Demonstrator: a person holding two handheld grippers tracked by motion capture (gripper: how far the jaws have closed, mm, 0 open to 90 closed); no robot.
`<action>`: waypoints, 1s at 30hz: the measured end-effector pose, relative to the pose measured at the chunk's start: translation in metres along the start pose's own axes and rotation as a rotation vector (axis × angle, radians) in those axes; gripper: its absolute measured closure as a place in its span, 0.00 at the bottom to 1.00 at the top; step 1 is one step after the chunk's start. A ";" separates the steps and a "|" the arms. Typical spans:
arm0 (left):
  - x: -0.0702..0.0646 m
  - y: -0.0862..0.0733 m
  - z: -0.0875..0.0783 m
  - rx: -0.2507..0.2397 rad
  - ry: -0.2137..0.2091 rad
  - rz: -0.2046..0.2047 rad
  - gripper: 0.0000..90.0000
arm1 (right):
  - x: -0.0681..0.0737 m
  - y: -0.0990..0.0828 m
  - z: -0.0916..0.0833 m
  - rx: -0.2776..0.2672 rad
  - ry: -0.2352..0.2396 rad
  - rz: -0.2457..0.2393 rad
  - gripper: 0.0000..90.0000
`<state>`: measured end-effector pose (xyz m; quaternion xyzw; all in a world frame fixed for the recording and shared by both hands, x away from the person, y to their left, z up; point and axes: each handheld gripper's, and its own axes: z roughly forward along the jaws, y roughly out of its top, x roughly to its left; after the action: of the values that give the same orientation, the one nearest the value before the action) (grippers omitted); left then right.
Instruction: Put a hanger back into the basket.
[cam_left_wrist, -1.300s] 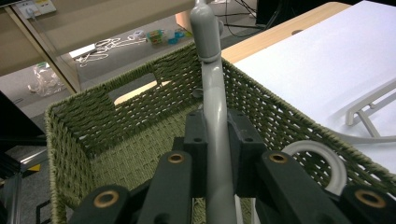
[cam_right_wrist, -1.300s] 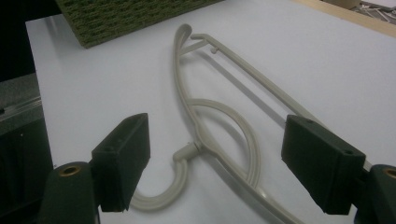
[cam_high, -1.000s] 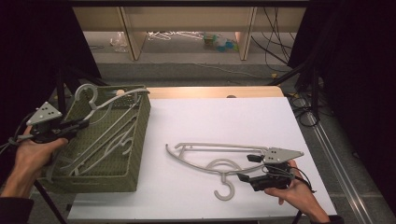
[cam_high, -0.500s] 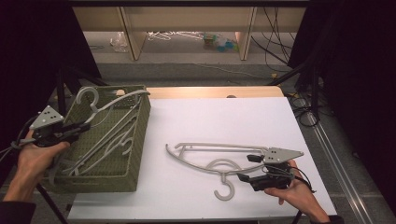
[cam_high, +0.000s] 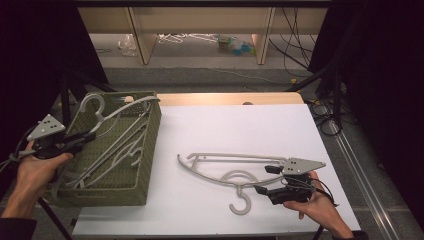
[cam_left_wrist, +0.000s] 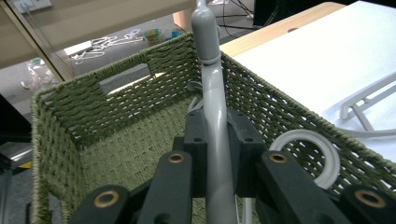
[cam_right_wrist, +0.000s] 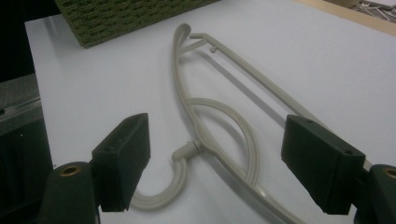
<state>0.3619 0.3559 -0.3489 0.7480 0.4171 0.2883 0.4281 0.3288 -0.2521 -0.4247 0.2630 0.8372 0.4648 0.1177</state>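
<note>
Left gripper view: grey plastic hanger (cam_left_wrist: 215, 126), stiff, light, slick, is clamped at its arm by the left gripper (cam_left_wrist: 218, 154) over the green woven basket (cam_left_wrist: 116, 135). Right gripper (cam_right_wrist: 233, 161), jaws spread, hovers above the beige plastic hanger (cam_right_wrist: 219, 116) lying on the white bench (cam_right_wrist: 327, 65); its neck is judged the surest hold.

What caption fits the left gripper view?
Left gripper clamps a grey hanger above the green woven basket.

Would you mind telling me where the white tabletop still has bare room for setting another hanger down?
The far half of the white tabletop, between the green basket and the right edge, is bare. A narrower strip runs between the basket and the beige hanger. The near right is crowded by that hanger and the open right tongs.
</note>
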 end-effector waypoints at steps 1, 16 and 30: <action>0.001 0.000 0.000 0.002 0.007 -0.004 0.88 | 0.000 0.000 0.000 0.003 0.002 0.001 0.28; 0.009 0.005 -0.008 -0.009 0.035 -0.011 0.88 | 0.000 0.000 0.000 -0.001 0.001 -0.001 0.28; 0.034 0.002 -0.001 0.033 0.068 -0.013 0.87 | 0.000 -0.001 0.001 0.003 0.005 0.007 0.28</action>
<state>0.3783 0.3857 -0.3446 0.7423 0.4408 0.3038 0.4030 0.3295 -0.2516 -0.4259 0.2648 0.8374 0.4645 0.1136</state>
